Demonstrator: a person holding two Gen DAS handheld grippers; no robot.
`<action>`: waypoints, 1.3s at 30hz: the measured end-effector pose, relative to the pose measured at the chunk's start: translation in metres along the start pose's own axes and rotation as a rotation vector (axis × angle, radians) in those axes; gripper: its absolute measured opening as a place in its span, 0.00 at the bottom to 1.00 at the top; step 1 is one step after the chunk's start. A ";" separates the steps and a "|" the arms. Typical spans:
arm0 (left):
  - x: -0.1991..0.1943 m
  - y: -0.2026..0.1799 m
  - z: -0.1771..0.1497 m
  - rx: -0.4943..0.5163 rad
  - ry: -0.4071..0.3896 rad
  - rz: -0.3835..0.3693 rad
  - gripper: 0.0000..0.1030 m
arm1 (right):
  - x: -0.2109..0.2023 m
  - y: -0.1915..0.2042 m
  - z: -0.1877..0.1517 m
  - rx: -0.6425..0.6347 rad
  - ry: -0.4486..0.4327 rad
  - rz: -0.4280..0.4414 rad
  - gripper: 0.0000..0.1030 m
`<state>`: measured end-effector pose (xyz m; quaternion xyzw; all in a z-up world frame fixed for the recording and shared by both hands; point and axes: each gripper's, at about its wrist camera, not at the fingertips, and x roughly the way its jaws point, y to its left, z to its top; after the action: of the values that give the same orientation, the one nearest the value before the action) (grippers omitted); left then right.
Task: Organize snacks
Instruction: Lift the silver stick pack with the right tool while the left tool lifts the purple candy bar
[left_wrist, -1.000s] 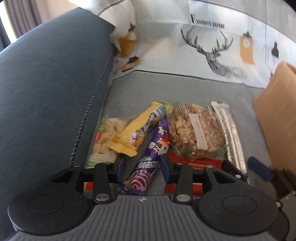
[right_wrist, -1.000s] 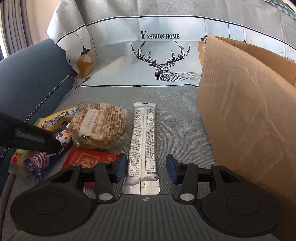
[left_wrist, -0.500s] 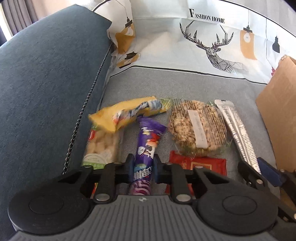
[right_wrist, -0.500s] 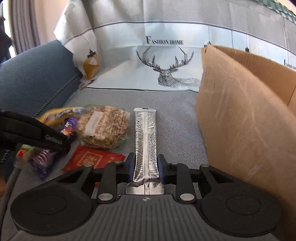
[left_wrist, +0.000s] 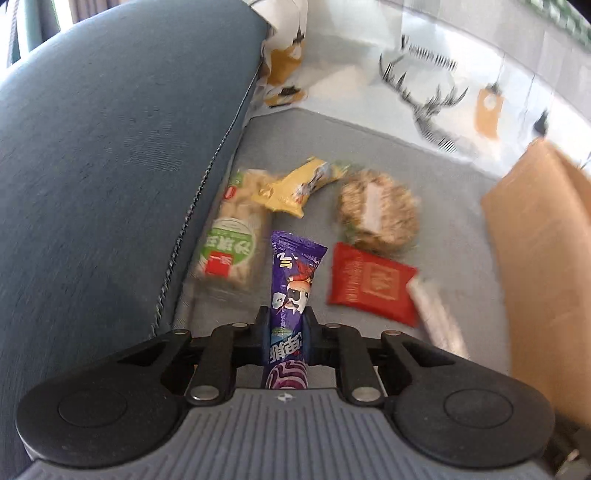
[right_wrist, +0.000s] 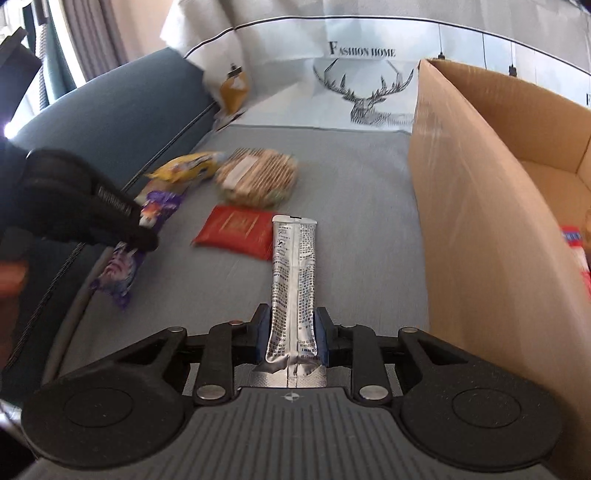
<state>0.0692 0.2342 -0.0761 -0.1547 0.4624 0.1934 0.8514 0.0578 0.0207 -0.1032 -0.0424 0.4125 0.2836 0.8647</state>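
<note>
- The left claw is clamped on a purple candy wrapper, which sticks out forward between the blue pads, clear of the grey sofa seat. The wrapper shows a cartoon face and Chinese characters I can't read.
- The right claw is pinched tight on a silver sachet, printed all over with small black text too fine to make out.
- Lying on the seat are a clear bag with a green round label beside the blue sofa arm, a yellow wrapper overlapping its far end, a round rice cake with a white label, and a red packet with gold print just in front of it.
- A cardboard box stands open to the right of the sachet; something red and white, possibly another packet, lies inside.
- The backrest cover reads "FASHION HOME" above a drawn deer head.
</note>
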 end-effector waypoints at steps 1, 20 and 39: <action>-0.005 0.001 -0.002 -0.015 -0.007 -0.033 0.17 | -0.007 0.000 -0.004 -0.003 0.006 0.010 0.26; 0.017 -0.003 -0.020 -0.063 0.197 -0.098 0.21 | -0.033 0.008 -0.042 -0.128 0.102 0.070 0.41; 0.019 -0.015 -0.020 0.028 0.186 -0.064 0.23 | -0.025 0.013 -0.041 -0.187 0.038 0.027 0.20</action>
<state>0.0706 0.2160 -0.1016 -0.1749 0.5371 0.1447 0.8124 0.0101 0.0077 -0.1093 -0.1227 0.4013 0.3315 0.8450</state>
